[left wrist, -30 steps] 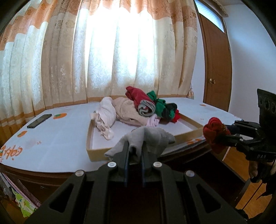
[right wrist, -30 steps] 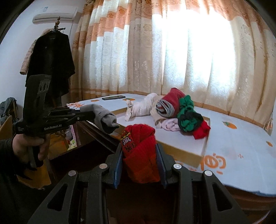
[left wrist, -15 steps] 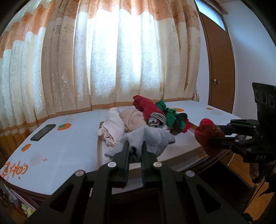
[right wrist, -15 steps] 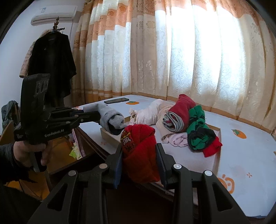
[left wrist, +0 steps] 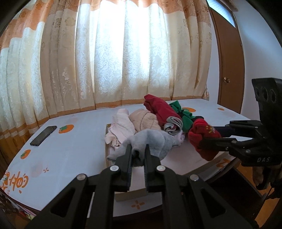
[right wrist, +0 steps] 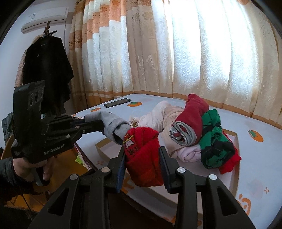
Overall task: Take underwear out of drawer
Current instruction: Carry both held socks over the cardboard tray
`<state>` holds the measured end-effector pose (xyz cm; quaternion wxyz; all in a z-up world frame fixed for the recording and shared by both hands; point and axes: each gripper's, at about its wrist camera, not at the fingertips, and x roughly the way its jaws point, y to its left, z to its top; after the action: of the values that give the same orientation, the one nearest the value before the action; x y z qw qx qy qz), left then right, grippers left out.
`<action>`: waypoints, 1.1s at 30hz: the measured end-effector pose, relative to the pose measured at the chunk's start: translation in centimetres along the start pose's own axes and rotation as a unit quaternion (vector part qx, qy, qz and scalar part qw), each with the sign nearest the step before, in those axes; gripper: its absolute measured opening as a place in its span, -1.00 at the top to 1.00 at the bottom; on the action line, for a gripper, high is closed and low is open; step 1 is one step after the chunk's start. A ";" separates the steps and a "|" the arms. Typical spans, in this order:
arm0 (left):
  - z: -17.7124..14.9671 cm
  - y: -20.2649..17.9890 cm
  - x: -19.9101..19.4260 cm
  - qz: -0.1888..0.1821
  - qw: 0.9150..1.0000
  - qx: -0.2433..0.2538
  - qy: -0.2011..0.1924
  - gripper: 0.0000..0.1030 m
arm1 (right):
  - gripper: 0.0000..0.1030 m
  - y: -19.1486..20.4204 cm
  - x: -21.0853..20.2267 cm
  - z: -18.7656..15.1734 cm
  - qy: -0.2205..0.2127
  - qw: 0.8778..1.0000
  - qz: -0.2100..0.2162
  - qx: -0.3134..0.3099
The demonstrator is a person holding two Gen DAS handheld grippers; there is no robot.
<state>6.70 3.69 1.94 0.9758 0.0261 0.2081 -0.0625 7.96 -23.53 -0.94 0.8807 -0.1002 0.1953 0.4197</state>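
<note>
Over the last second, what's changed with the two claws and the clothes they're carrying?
Both claws have come forward and a little up, over the table toward the shallow box. The left claw keeps its grey garment, the right claw its red one. The clothes pile and phone stayed put.

Both wrist views toward curtained table

place: home bedroom
signs: curtains, wall AC, hung coat, wood door, clothes pile
</note>
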 end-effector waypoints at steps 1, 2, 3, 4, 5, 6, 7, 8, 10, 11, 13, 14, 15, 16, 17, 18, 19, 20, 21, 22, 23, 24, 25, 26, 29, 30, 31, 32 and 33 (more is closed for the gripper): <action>0.1 0.1 0.3 0.000 1.000 -0.002 0.003 0.84 | 0.26 -0.1 0.3 0.2 0.001 1.000 0.001 0.002; 0.1 0.2 0.5 0.000 1.000 -0.003 0.006 0.84 | 0.26 -0.3 0.5 0.3 0.002 1.000 0.002 0.004; 0.1 0.3 0.7 -0.001 1.000 -0.005 0.009 0.84 | 0.26 -0.4 0.8 0.4 0.003 1.000 0.003 0.006; 0.1 0.5 1.0 -0.001 1.000 -0.008 0.014 0.84 | 0.26 -0.4 1.0 0.5 0.004 1.000 0.003 0.007; 0.1 0.5 1.2 0.000 1.000 -0.008 0.017 0.84 | 0.26 -0.5 1.3 0.5 0.005 1.000 0.003 0.008; 0.1 0.6 1.4 0.000 1.000 -0.009 0.020 0.84 | 0.26 -0.6 1.6 0.7 0.007 1.000 0.004 0.011; 0.0 0.7 1.7 -0.001 1.000 -0.009 0.024 0.84 | 0.26 -0.7 1.8 0.7 0.008 1.000 0.004 0.013; 0.0 0.7 1.9 -0.002 1.000 -0.009 0.026 0.84 | 0.26 -0.8 2.0 0.8 0.009 1.000 0.005 0.014; -0.1 0.9 2.4 -0.001 0.999 -0.011 0.034 0.84 | 0.26 -1.0 2.5 1.0 0.013 1.000 0.004 0.018; -0.1 0.9 2.6 -0.002 0.999 -0.013 0.038 0.84 | 0.26 -1.1 2.8 1.1 0.015 1.000 0.004 0.019; -0.2 1.1 3.0 -0.002 0.999 -0.017 0.045 0.84 | 0.26 -1.3 3.4 1.3 0.020 0.999 0.004 0.025; -0.2 1.2 3.2 -0.003 0.999 -0.018 0.049 0.84 | 0.26 -1.4 3.7 1.4 0.022 0.999 0.005 0.027; -0.2 1.3 3.3 -0.004 0.999 -0.019 0.051 0.84 | 0.26 -1.5 4.1 1.6 0.025 0.999 0.004 0.029; -0.3 1.3 3.5 -0.005 0.998 -0.020 0.054 0.84 | 0.26 -1.6 4.3 1.6 0.027 0.999 0.003 0.031; -0.3 1.5 3.6 -0.005 0.998 -0.021 0.056 0.84 | 0.26 -1.7 4.5 1.7 0.028 0.999 0.003 0.033; -0.3 1.6 3.7 -0.005 0.998 -0.022 0.058 0.84 | 0.26 -1.8 4.7 1.7 0.030 0.999 0.004 0.035; -0.3 1.6 3.8 -0.004 0.998 -0.021 0.060 0.84 | 0.26 -1.9 4.9 1.7 0.032 0.999 0.003 0.036; -0.3 1.7 3.9 -0.005 0.998 -0.021 0.062 0.84 | 0.26 -2.0 5.0 1.7 0.033 0.999 0.003 0.037; -0.3 1.8 4.1 -0.006 0.998 -0.021 0.064 0.84 | 0.26 -2.1 5.3 1.7 0.035 0.999 0.003 0.037; -0.3 1.8 4.2 -0.006 0.998 -0.021 0.066 0.84 | 0.26 -2.1 5.5 1.8 0.038 0.999 0.002 0.038; -0.3 1.8 4.4 -0.005 0.997 -0.021 0.069 0.84 | 0.26 -2.2 5.7 1.8 0.041 0.998 0.000 0.038; -0.3 1.8 4.5 -0.005 0.997 -0.021 0.070 0.84 | 0.26 -2.2 6.0 1.8 0.044 0.998 0.000 0.039; -0.3 1.8 4.7 -0.005 0.997 -0.021 0.073 0.84 | 0.26 -2.3 6.2 1.8 0.047 0.998 -0.001 0.041; -0.3 1.8 4.8 -0.005 0.997 -0.021 0.075 0.84 | 0.26 -2.4 6.4 1.8 0.050 0.998 -0.001 0.043; -0.4 1.9 5.2 -0.007 0.996 -0.022 0.082 0.84 | 0.26 -2.6 7.3 1.9 0.063 0.997 -0.003 0.049; -0.5 1.8 5.3 -0.008 0.996 -0.021 0.084 0.84 | 0.26 -2.7 7.6 1.9 0.067 0.996 -0.004 0.050; -0.5 1.8 5.4 -0.007 0.996 -0.021 0.085 0.84 | 0.26 -2.7 7.8 1.8 0.069 0.996 -0.005 0.051; -0.5 1.8 5.5 -0.007 0.996 -0.020 0.086 0.84 | 0.26 -2.7 7.9 1.8 0.072 0.996 -0.006 0.051; -0.5 1.8 5.6 -0.008 0.996 -0.020 0.087 0.84 | 0.26 -2.7 8.2 1.8 0.076 0.996 -0.008 0.051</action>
<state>11.75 4.91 -0.78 0.9537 0.0101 0.2937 -0.0634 15.15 -18.88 -2.79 0.8705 -0.0881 0.2817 0.3938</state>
